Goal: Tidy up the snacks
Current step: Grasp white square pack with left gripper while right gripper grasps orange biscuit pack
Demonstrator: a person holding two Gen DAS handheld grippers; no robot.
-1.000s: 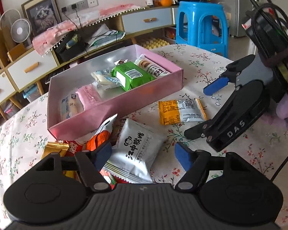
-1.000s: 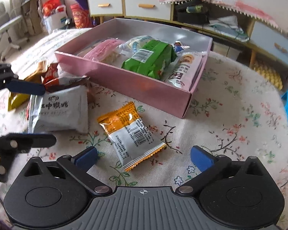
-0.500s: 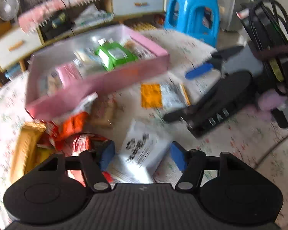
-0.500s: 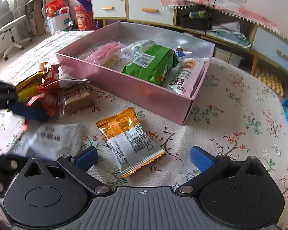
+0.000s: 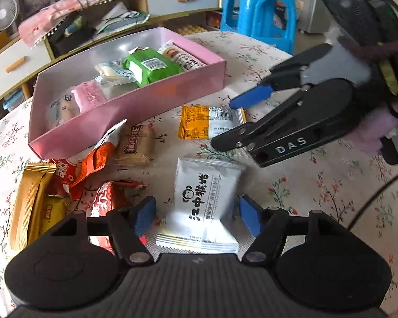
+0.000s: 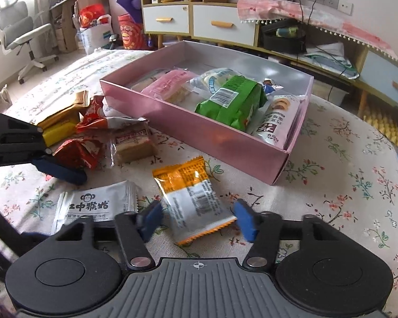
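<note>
Beside the pink box (image 6: 225,143), the right gripper (image 6: 197,220) is closing around the orange packet (image 6: 193,198), pads not yet touching. The left gripper (image 5: 199,216) is opening, straddling the white packet (image 5: 201,204).

Left fingers (image 5: 146,216) opening, right fingers (image 6: 152,218) closing.

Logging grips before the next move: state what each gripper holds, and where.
Nothing is gripped yet. The left gripper is opening around the white packet; the right gripper is closing on the orange packet's near end, fingers not touching.
</note>
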